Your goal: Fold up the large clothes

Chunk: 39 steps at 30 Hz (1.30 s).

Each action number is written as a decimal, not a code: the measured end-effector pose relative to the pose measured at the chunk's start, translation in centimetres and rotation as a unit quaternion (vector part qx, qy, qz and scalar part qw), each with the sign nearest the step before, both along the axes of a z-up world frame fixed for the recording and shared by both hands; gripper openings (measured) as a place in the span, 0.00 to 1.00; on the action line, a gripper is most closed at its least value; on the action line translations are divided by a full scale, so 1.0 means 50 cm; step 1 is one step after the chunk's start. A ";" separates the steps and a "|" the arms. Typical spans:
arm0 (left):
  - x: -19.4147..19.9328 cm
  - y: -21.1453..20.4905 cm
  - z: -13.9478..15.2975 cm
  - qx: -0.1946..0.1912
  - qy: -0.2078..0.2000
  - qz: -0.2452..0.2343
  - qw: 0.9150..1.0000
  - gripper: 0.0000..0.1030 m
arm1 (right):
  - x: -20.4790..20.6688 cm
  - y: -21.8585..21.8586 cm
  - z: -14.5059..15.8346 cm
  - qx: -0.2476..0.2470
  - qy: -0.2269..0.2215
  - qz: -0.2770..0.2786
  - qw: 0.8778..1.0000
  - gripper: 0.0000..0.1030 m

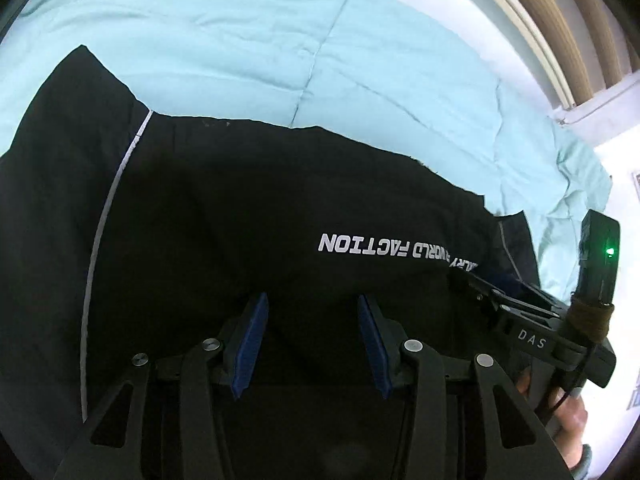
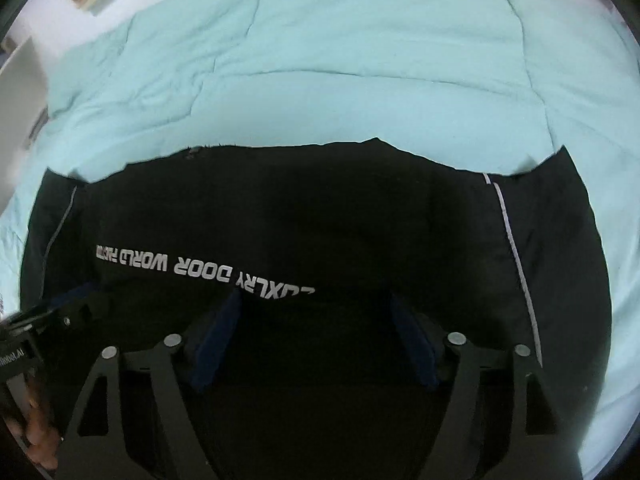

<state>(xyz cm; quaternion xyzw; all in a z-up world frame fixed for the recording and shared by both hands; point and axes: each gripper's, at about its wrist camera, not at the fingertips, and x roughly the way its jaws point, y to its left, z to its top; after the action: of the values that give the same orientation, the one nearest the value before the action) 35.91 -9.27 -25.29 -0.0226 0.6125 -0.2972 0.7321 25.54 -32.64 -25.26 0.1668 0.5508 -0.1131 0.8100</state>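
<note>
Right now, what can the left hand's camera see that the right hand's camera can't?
Only the left wrist view shows the green light on the other gripper's black box and the wooden frame at top right. Only the right wrist view shows the words LUXLRY DOOR in full; the left view catches mostly WORLD FACTION. Both show the black garment spread on the light blue quilt, its pale piping stripe, and each camera's own gripper, left gripper and right gripper, open above the cloth.
</note>
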 end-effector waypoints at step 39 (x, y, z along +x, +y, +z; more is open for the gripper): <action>0.016 0.365 0.086 -0.076 0.001 0.078 0.994 0.61 | -0.374 -0.213 0.054 0.041 -0.040 -0.076 0.995 0.85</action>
<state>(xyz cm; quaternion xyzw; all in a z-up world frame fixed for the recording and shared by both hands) 36.72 8.96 -20.98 -0.1265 0.5852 -0.2849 0.7486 6.82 -43.29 -22.54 0.2462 0.5079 -0.1448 0.8127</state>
